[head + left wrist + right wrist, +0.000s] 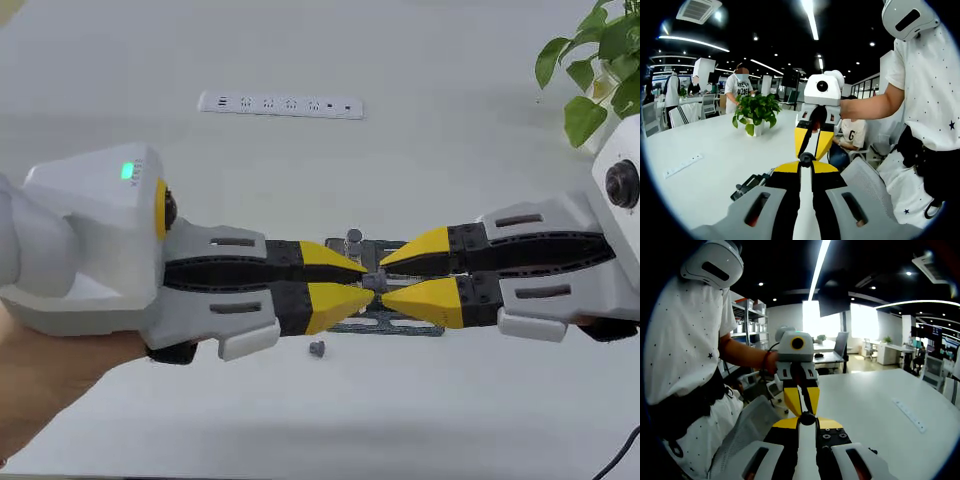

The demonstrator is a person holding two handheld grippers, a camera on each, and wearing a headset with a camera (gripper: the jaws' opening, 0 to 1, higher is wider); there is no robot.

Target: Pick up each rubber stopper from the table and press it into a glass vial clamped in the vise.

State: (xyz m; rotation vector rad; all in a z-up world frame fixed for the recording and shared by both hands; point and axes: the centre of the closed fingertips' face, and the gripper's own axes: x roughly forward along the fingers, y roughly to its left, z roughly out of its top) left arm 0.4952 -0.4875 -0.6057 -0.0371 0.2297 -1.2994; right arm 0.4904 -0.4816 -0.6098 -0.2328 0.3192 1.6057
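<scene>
**Fig. Both grippers nose to nose over the vise**

The left gripper (368, 282) reached in from the person's left and the right gripper (383, 279) from the right. Both were level, w/ tips facing each other above the vise (400, 326) at the middle of the bench (450, 410).

The fingers of each were narrow, the yellow tips drawn almost together on one small dark-grey piece (375, 284). In the left gripper view the same piece (805, 159) sat at the apex of that gripper's own tips; in the right gripper view it (807, 418) sat likewise. It could not be told which pair truly clamped it, nor whether it was a stopper or a vial mouth. The glass vial itself was hidden behind the tips.

The opposed hold prob. served to steady the piece from two sides over the clamp, one side guiding and the other bracing. That way any push would go straight down rather than sideways against the glass.

One loose rubber stopper (317, 349) lay on the bench just in front of the vise, apart from both grippers and handy for a next pick. A grey capped piece (354, 237) stood at the vise's far edge, poss. a stoppered vial but too small to tell.

The power strip (280, 104) & potted plant (598, 70) lay well apart, toward the far side.
</scene>
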